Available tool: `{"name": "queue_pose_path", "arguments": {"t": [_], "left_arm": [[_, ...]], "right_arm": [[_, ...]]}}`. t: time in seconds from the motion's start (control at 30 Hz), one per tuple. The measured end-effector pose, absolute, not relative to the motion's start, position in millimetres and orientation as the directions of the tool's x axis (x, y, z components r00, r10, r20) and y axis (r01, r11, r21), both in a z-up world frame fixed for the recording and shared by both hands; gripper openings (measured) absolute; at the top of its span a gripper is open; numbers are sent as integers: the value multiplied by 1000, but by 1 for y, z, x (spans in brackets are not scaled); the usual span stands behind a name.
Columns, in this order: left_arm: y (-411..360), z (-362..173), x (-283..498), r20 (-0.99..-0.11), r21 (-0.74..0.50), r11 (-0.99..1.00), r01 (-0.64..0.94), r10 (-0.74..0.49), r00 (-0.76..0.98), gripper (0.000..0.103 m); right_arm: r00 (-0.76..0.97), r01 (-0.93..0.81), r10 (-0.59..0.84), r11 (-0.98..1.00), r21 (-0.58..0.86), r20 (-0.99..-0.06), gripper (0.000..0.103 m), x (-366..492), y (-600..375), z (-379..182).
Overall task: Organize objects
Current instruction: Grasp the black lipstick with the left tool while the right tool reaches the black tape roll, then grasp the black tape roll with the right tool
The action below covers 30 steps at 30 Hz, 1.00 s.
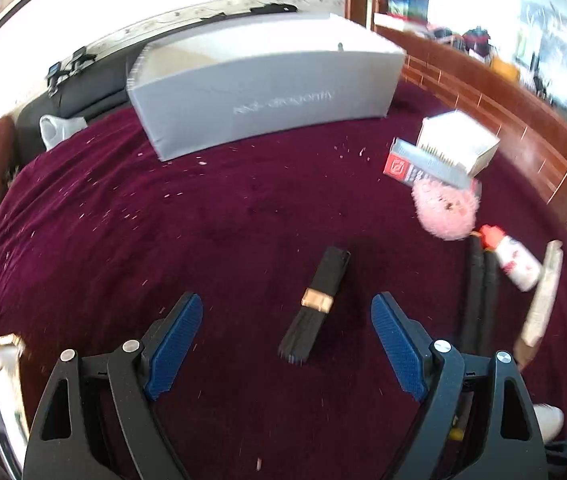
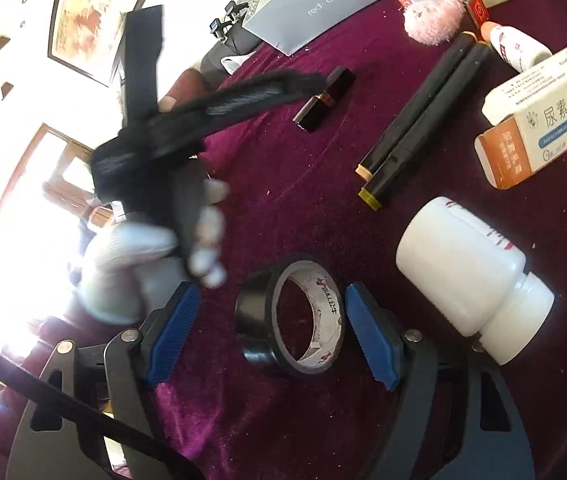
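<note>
A black lipstick (image 1: 317,300) with a gold band lies on the dark red cloth (image 1: 163,240), between the open jaws of my left gripper (image 1: 287,322), untouched. It also shows in the right wrist view (image 2: 323,98). My right gripper (image 2: 269,316) is open around a roll of black tape (image 2: 289,326) that rests tilted on the cloth; its right pad is at the roll's edge. The gloved left hand and its gripper body (image 2: 151,152) hang above the cloth at left.
A grey shoebox (image 1: 259,80) stands at the back. On the right lie two black markers (image 2: 423,120), a white bottle (image 2: 475,280), a medicine box (image 2: 539,124), a pink pompom (image 1: 445,208), a small white bottle (image 1: 513,260) and small boxes (image 1: 455,144).
</note>
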<state>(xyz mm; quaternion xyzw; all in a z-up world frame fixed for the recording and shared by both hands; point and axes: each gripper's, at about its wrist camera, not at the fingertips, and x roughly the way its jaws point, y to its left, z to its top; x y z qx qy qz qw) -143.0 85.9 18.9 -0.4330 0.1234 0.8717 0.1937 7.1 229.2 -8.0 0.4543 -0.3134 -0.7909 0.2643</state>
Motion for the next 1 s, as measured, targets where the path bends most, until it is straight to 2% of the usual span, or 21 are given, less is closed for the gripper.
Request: {"name": "queue_pose_path", "arguments": {"t": [0.17,0.23,0.27,0.3,0.33,0.47,0.6,0.8,1.0], "left_arm": [[99,1,-154,-821,59,-881,-470,224,-524,82],[101,1,-155,-823,45,-883,-467,232,-518,74],[102,2,-155,-829,18,-878,-478,254,-498,54],[104,5,-152,-834,9,-870,-494,266,-484,21],[108,6,-151,-845,20,-865,-501,253,-470,15],[103,6,-137,-855,38,-863,-504,233,-463,14],[74,16,-116,-852,-39,-878,-477,278,-443,14],[10,47,-55,-804,-73,-901,-428,307,-509,14],[-49,69,0,-755,-136,-916,-377,343,-559,14]], "right_arm": [[-447,151,-680,-698,700,-581,77,8,224,-5],[-447,153,-678,-701,697,-583,77,8,224,-5],[-448,152,-679,-699,699,-581,77,8,225,-5],[-448,152,-681,-696,701,-579,77,9,224,-6],[-448,152,-683,-694,704,-577,77,9,224,-6],[-451,157,-682,-696,701,-576,77,5,218,-9],[-453,161,-681,-697,698,-575,77,7,218,-7],[-465,174,-653,-729,662,-597,77,9,215,-5],[-499,188,-450,-891,414,-741,77,22,186,14]]}}
